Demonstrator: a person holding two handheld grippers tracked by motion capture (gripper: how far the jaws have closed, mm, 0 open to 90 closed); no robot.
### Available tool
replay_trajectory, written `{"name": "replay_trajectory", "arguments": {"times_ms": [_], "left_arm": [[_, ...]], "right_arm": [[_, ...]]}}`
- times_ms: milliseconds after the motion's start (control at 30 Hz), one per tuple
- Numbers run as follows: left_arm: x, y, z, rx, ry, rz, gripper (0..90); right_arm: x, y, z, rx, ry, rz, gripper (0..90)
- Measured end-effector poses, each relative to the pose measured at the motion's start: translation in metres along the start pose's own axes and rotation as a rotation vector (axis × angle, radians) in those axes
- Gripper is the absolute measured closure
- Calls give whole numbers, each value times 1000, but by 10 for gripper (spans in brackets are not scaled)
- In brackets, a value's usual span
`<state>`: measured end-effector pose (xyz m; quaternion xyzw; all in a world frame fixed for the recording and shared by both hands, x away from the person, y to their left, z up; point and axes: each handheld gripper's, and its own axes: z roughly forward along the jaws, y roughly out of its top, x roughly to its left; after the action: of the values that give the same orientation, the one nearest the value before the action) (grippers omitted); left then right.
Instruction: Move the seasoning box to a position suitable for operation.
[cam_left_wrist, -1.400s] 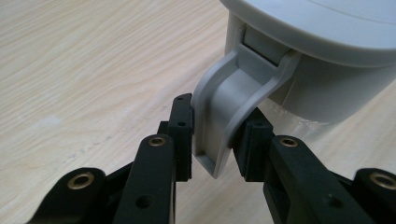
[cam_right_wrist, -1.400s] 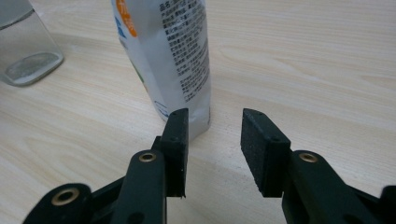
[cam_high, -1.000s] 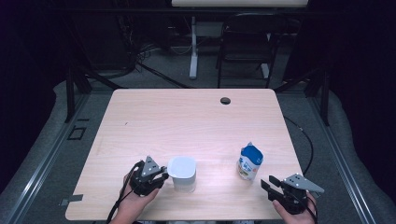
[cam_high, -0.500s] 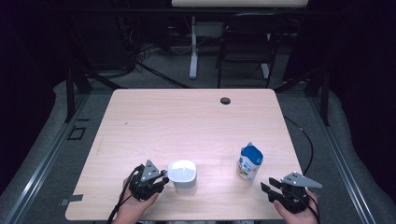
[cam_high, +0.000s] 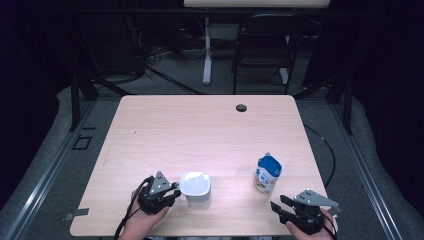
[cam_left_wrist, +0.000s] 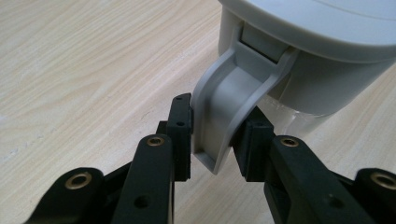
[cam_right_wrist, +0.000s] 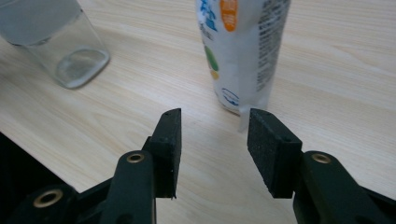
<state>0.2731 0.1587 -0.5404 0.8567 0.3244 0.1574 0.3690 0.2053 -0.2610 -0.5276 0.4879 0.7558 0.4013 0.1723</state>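
- My left gripper (cam_left_wrist: 212, 135) gripped the handle (cam_left_wrist: 229, 107) of the white-lidded pitcher (cam_high: 195, 189), near the table's (cam_high: 200, 130) front edge.
- My right gripper (cam_right_wrist: 214, 140) was open and empty; the milk pouch (cam_right_wrist: 243, 51) stood upright just ahead of it, slightly right of centre, nearer that hand than the left.

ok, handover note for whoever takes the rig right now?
Left gripper: shut on the jug's handle; jug stands lidded near the front edge of the table.
Right gripper: open, empty, its jaws just short of the pouch.
Pouch stands upright, right of the jug, untouched.
Done: handle gripped.
Left: probably grasp the pouch, then bring it to the jug.
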Motion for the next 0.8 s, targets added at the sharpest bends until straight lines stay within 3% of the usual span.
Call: {"name": "replay_trajectory", "arguments": {"times_ms": [67, 233, 300, 333, 367, 433, 600, 800], "left_arm": [[0, 0, 0, -3, 1, 3, 708], [0, 0, 1, -4, -13, 12, 707], [3, 0, 0, -12, -31, -9, 686], [4, 0, 0, -26, -31, -23, 630], [6, 0, -2, -23, -50, -36, 582], [8, 0, -7, -27, -89, -66, 573], [9, -1, -18, -12, -72, -48, 563], [16, 2, -35, -36, -76, -84, 562]], "right_arm": [[4, 1, 1, -16, 15, 1, 565], [16, 4, 4, -45, 42, -50, 598], [21, 6, 5, -36, 34, -72, 600], [23, 7, 6, -31, 39, -89, 602], [26, 7, 8, -30, 46, -92, 601], [30, 9, 11, -8, 84, -95, 605], [37, 13, 17, -13, 101, -110, 586], [48, 27, 30, -16, 105, -145, 610]]}}
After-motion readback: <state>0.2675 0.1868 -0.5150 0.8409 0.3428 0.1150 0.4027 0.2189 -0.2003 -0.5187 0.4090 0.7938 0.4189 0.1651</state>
